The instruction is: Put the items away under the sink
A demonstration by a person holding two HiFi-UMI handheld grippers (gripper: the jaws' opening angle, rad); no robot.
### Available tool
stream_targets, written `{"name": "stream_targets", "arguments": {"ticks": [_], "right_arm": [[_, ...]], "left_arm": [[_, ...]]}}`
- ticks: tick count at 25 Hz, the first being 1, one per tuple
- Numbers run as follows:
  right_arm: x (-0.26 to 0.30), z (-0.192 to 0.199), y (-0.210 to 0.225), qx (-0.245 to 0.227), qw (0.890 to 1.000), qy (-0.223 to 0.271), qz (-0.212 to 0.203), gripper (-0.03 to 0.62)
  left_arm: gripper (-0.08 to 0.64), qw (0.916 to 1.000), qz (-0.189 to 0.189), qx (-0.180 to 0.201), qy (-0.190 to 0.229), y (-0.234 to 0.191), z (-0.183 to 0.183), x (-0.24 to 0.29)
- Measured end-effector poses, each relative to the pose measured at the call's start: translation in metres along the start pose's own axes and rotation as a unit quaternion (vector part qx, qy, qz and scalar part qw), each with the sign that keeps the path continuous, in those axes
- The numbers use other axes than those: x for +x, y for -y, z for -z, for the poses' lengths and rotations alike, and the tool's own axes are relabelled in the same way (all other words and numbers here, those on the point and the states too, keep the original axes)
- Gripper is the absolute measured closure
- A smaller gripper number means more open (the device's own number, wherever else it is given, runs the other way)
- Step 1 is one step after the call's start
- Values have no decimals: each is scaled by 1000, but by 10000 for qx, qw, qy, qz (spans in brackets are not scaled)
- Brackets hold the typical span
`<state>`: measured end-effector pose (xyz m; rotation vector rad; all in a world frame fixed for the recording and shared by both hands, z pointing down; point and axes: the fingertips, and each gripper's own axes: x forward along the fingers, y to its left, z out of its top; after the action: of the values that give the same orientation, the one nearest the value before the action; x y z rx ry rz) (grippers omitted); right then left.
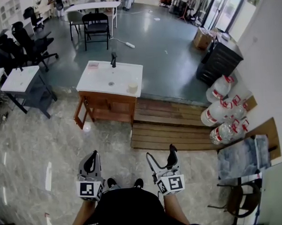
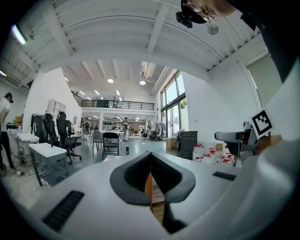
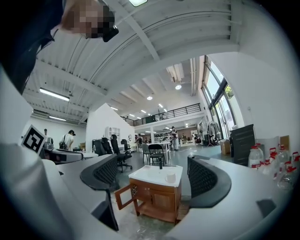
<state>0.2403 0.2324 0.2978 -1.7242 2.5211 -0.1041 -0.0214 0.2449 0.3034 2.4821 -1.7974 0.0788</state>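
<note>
At the lower centre of the head view both forearms (image 1: 81,216) reach forward side by side, each holding one tool level. The left tool (image 1: 92,157) has its jaws closed together, nothing between. The right tool (image 1: 161,154) has its jaws wide apart and empty.

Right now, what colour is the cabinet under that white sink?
Reddish-brown wood; the cabinet shows best in the right gripper view.

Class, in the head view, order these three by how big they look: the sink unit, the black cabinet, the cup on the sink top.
1. sink unit
2. black cabinet, which stands farther from the camera, so its real size is unsure
3. cup, clearly smallest
</note>
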Motion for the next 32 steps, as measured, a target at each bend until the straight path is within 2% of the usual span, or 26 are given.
{"name": "stream_targets", "arguments": {"ticks": [10, 22, 32], "right_arm": [[6, -6, -17, -232, 9997, 25, -113, 126], [30, -5, -58, -354, 9993, 83, -11, 127], [38, -3, -84, -203, 9996, 165, 92, 127]], "left_arm": [[554, 10000, -26, -49, 12, -15, -1, -6], [554, 9999, -25, -130, 110, -71, -1, -17], [554, 9998, 127, -154, 81, -98, 4, -21]]}}
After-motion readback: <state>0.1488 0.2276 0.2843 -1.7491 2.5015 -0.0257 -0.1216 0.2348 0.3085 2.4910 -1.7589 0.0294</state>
